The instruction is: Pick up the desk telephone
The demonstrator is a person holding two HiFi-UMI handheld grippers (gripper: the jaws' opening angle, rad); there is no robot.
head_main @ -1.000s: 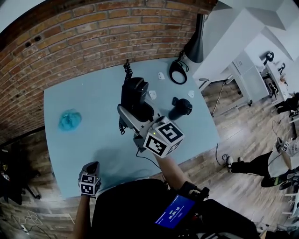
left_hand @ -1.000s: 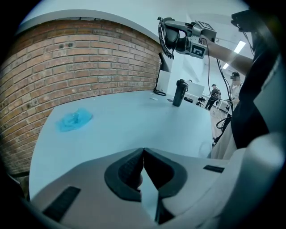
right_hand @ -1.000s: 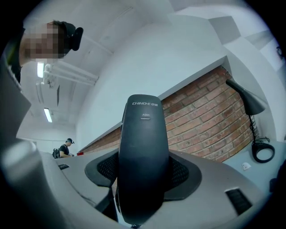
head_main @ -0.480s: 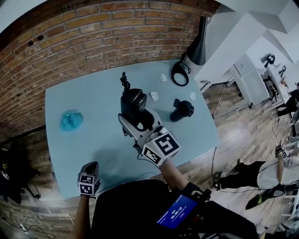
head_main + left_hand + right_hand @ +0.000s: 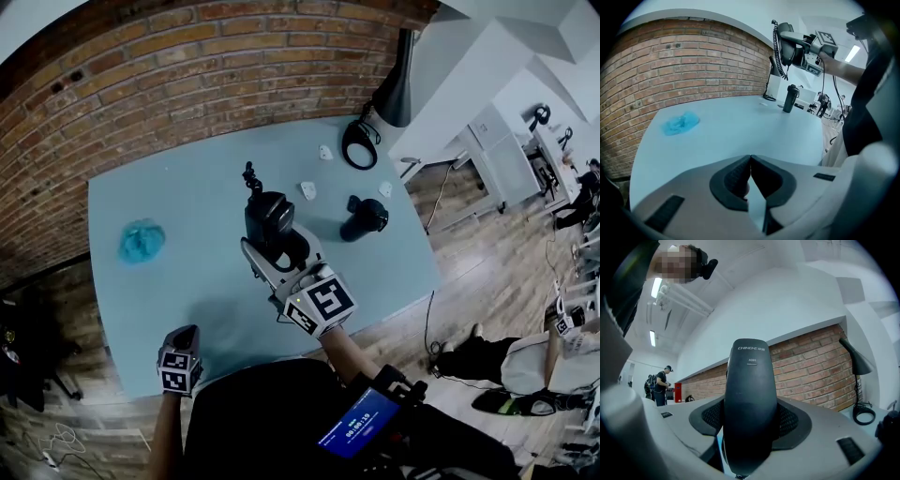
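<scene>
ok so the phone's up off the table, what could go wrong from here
1. The right gripper holds the desk telephone by a smooth, rounded body, so it may slip between the pads.
2. The coiled cord hangs loose and could snag or tug.
3. If the phone swings low, it might knock over the black flask standing on the table.

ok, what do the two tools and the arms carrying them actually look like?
The left tool and right tool match: pale grey moulded bodies, black ribbed pads, and a cube of black-and-white square markers on each. The person wears a black top, forearms uncovered. A black strap and a blue-lit screen sit by the right arm.
</scene>
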